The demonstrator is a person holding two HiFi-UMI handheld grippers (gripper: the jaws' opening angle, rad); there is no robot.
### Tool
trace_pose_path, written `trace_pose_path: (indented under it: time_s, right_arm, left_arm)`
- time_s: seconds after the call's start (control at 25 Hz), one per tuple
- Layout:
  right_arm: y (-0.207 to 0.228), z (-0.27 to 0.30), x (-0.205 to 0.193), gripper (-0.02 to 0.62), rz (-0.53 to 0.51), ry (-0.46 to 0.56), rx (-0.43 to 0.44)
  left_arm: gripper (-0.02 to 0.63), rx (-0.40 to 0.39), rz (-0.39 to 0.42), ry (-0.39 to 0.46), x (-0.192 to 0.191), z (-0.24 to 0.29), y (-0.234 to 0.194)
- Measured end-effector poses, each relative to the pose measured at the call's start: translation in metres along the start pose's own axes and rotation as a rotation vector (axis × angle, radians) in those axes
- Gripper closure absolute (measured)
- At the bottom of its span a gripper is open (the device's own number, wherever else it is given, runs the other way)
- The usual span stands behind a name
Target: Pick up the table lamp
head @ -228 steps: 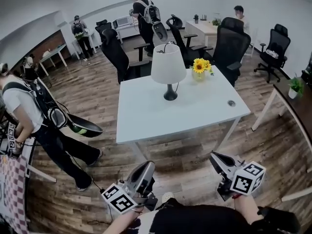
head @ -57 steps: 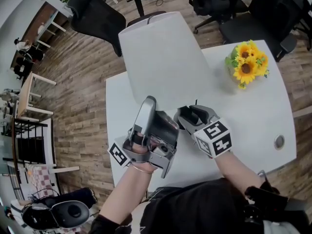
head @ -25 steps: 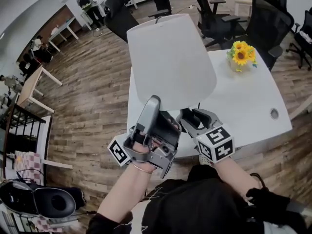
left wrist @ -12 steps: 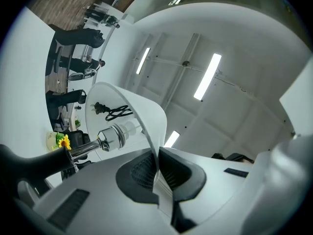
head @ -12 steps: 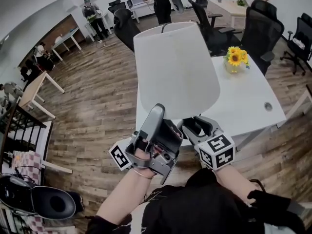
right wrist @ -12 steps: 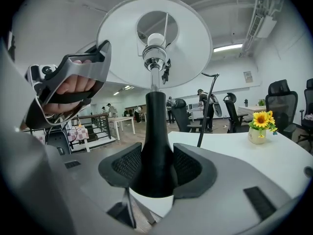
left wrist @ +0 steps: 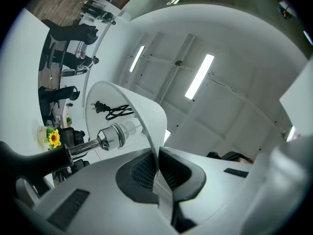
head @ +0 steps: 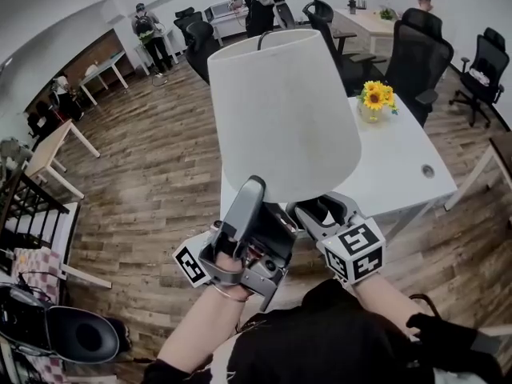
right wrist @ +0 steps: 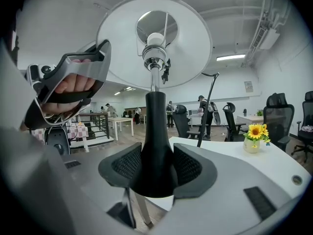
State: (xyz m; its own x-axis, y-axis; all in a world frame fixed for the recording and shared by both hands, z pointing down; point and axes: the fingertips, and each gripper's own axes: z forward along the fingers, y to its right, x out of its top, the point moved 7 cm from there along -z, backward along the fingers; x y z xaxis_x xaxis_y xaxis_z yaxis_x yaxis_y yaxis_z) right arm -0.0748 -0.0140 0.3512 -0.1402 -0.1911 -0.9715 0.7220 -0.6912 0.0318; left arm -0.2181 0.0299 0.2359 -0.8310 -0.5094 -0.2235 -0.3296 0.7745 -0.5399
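- The table lamp [head: 280, 118] is lifted clear of the white desk [head: 404, 162].
- The right gripper [head: 318, 208] clamps the lamp's black stem [right wrist: 155, 131], and that smooth taper could slide through the grip.
- The left gripper [head: 254, 186] has its jaws pressed together on the shade's rim [left wrist: 146, 114], and the thin shade may crease.

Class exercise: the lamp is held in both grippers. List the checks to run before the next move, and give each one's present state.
1. Right gripper closed on lamp stem: ok.
2. Left gripper pinching lampshade rim: ok.
3. Lamp lifted off the table: ok.
4. Cord free to follow without snagging: cannot tell.
5. Sunflower vase standing apart from the lamp: ok.
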Motion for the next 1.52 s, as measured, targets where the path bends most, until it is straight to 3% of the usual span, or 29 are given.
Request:
trace_pose_path:
  time_s: [0.64, 1.16, 1.52]
  right_arm:
    - [0.034, -0.027, 0.005, 0.382, -0.011, 0.011, 0.05]
    - [0.114, -0.09, -0.021, 0.379, -0.016, -0.027, 0.109]
    - [0.132, -0.122, -0.045, 0.379, -0.04, -0.029, 0.163]
  left_arm:
    - [0.594, -0.023, 0.031, -0.008, -0.033, 0.032, -0.01]
    - [0.594, 0.026, 0.079, -0.018, -0.127, 0.07, -0.05]
    - [0.594, 0.056, 0.103, 0.009, -0.177, 0.071, -0.059]
